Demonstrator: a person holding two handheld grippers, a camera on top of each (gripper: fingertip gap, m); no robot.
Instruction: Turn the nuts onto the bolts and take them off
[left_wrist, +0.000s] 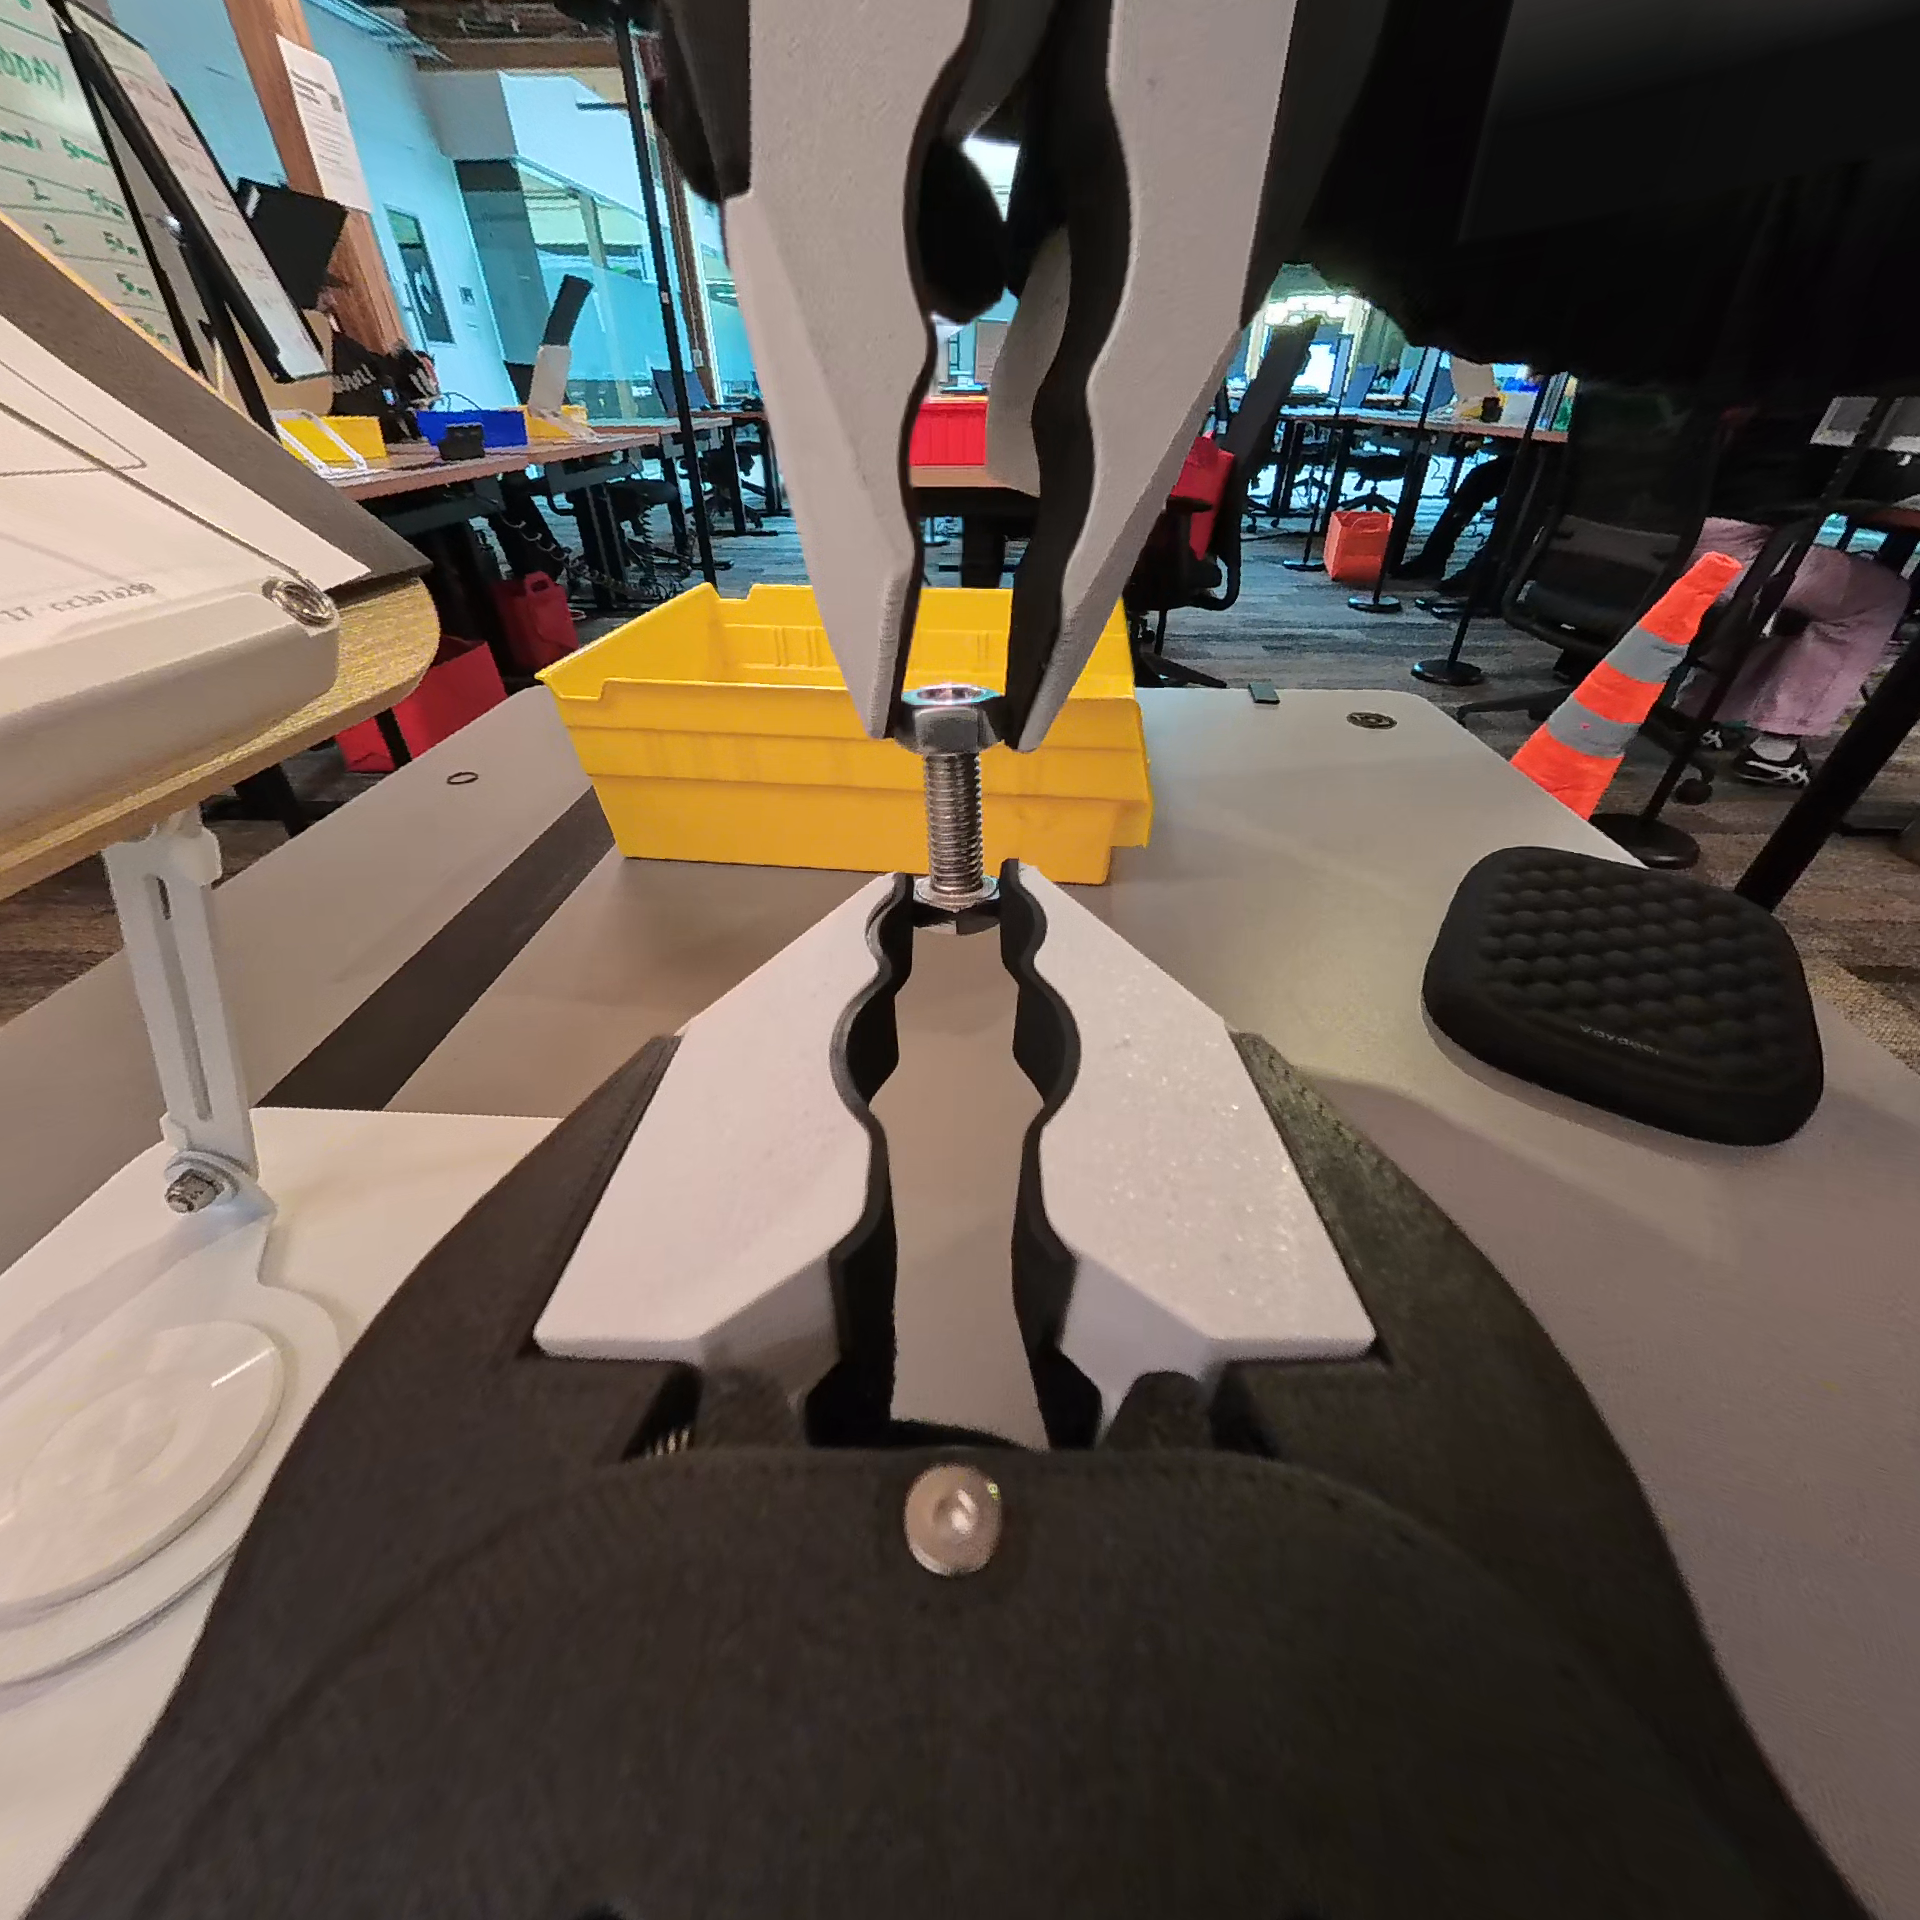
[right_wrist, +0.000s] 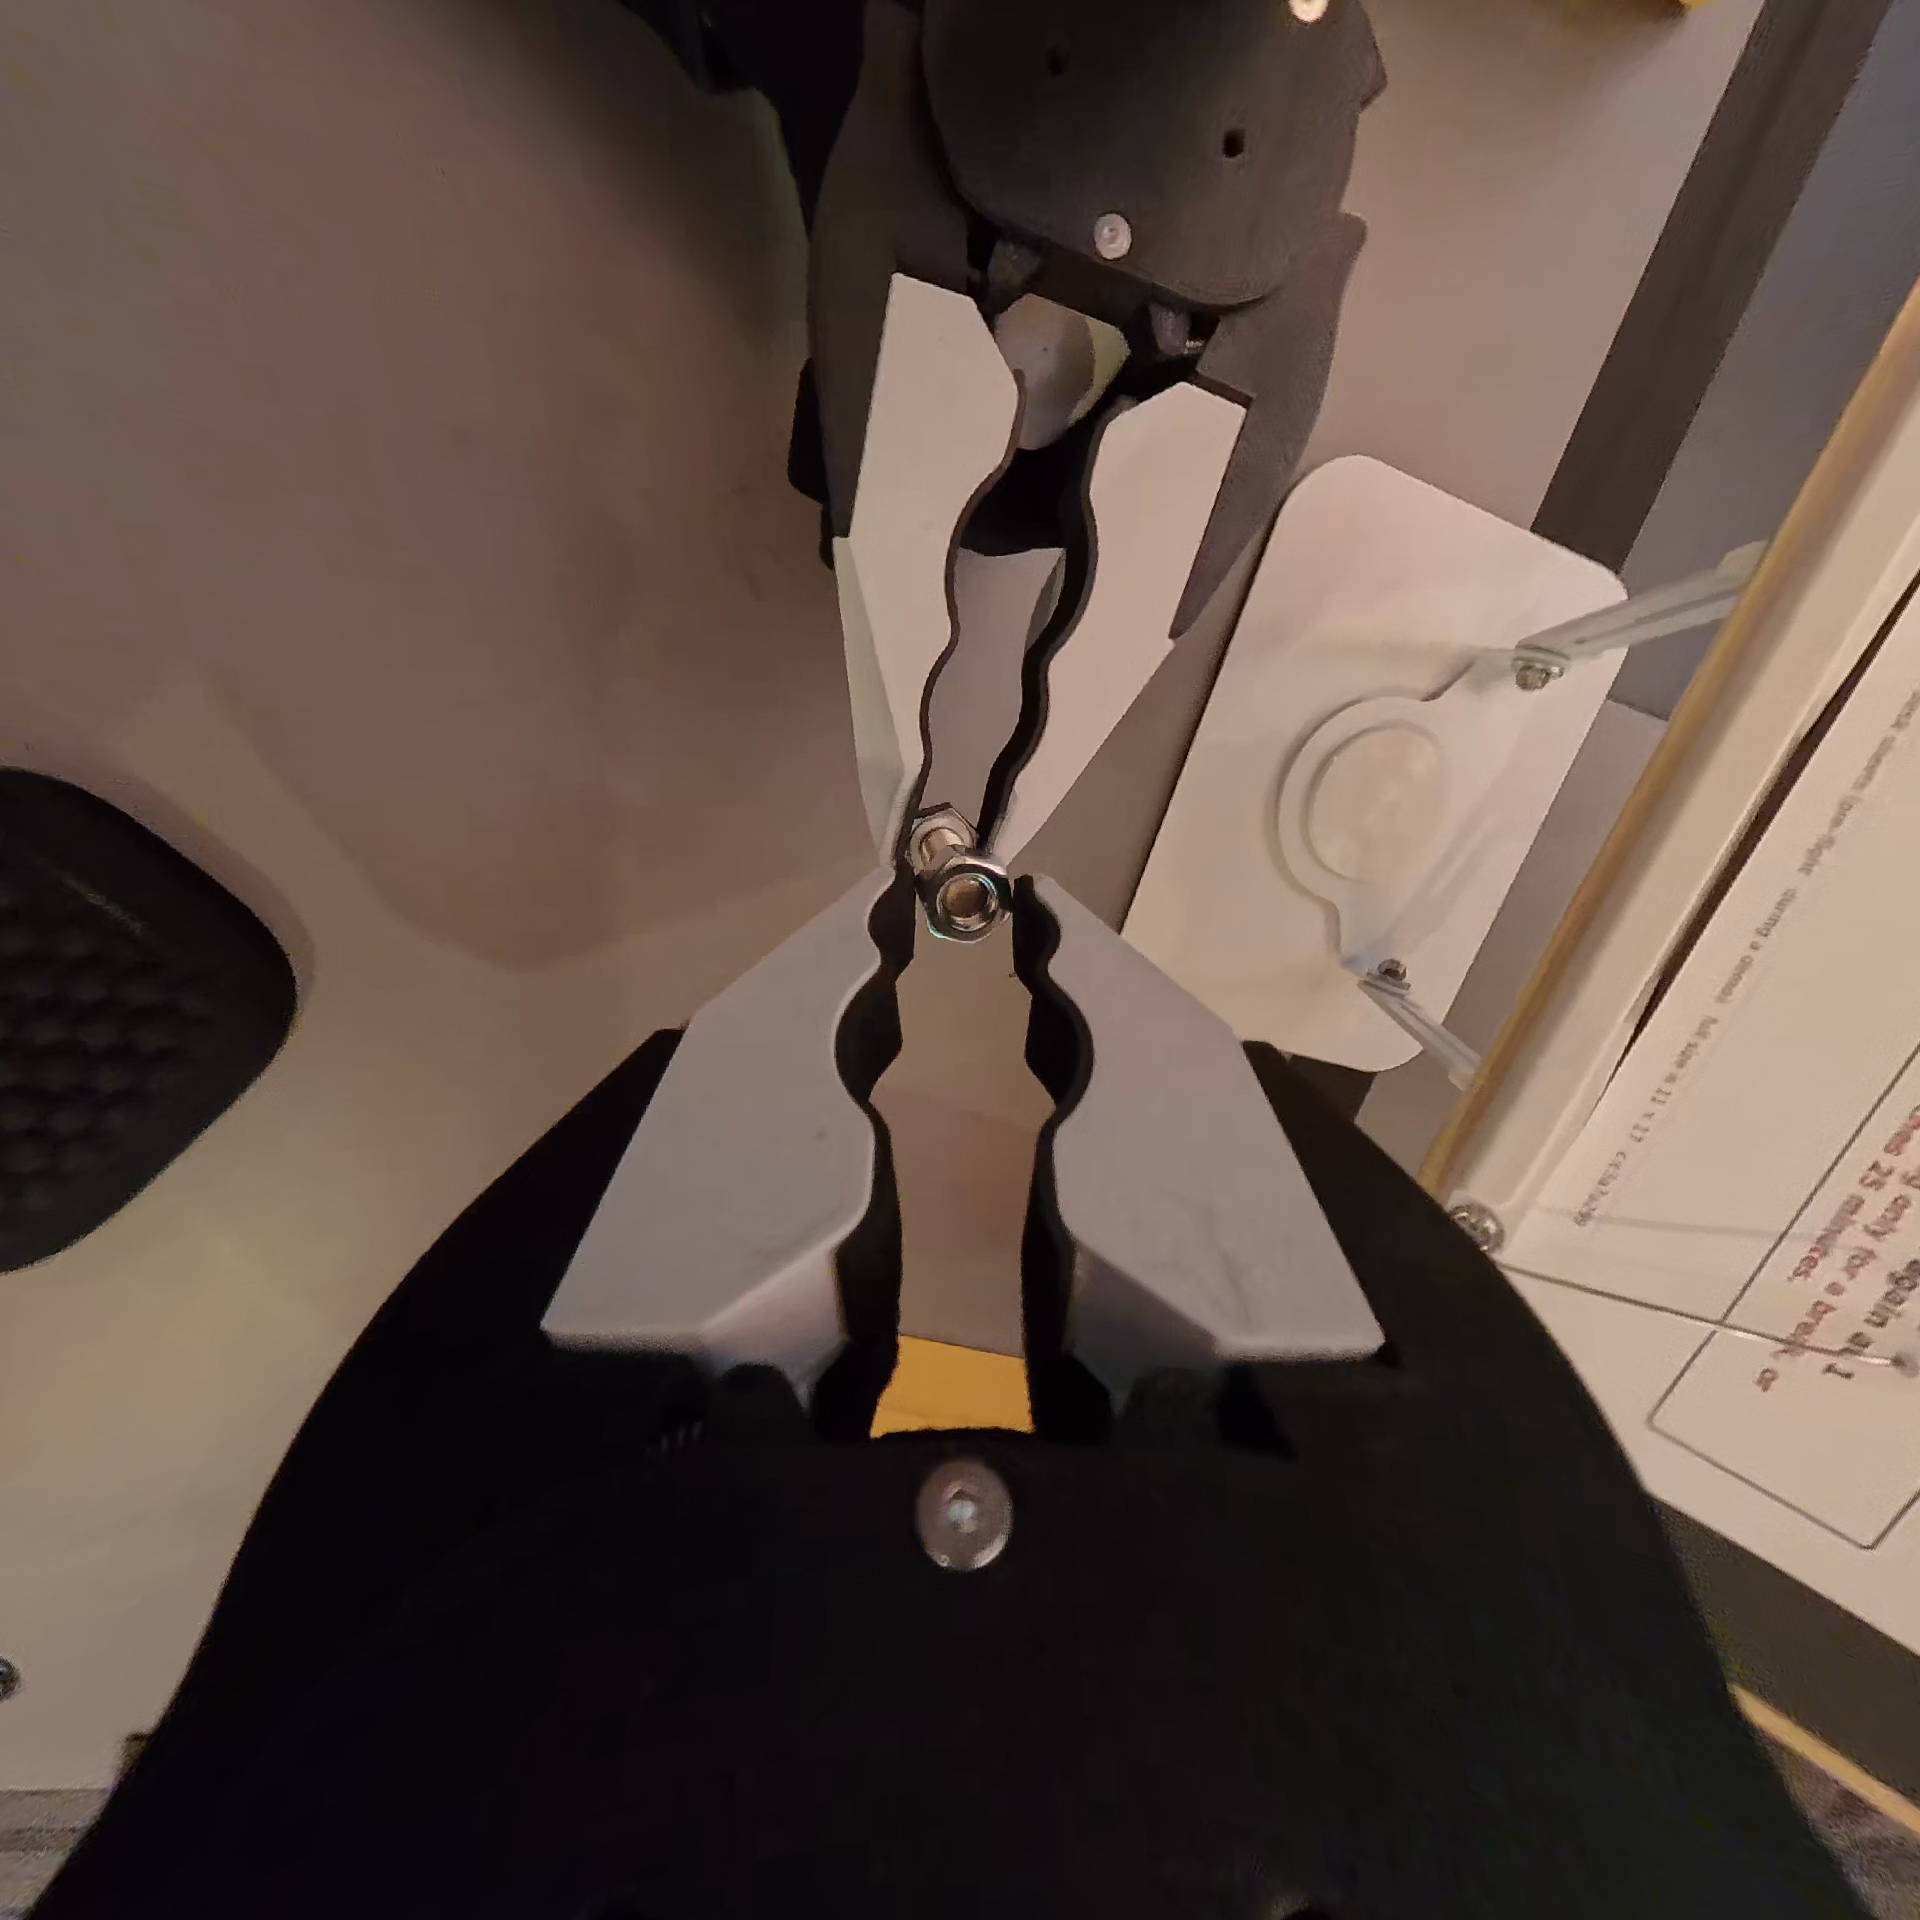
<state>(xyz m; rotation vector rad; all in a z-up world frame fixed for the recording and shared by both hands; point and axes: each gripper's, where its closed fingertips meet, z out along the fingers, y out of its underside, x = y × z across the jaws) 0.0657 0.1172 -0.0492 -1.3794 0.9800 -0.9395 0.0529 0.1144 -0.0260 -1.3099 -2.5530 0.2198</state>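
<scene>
A steel bolt (left_wrist: 948, 821) stands upright above the grey table (left_wrist: 1351, 831), held between both grippers. My left gripper (left_wrist: 951, 902) is shut on the hex piece at the bolt's lower end (left_wrist: 951, 894). My right gripper (left_wrist: 951, 727) comes down from above and is shut on the hex piece at the upper end (left_wrist: 951, 719). In the right wrist view the bolt is seen almost end-on: my right gripper (right_wrist: 964, 900) pinches the near hex piece (right_wrist: 966, 902) and the left gripper (right_wrist: 940, 831) holds the far end. I cannot tell which hex piece is the nut and which the head.
A yellow bin (left_wrist: 727, 748) sits on the table behind the bolt. A black dimpled pad (left_wrist: 1621, 997) lies to the right. A white stand base (left_wrist: 135, 1455) and a tilted board with paper (left_wrist: 156, 582) are at the left. An orange cone (left_wrist: 1621, 696) stands on the floor beyond. My two grippers' fingertips are within a few centimetres of each other.
</scene>
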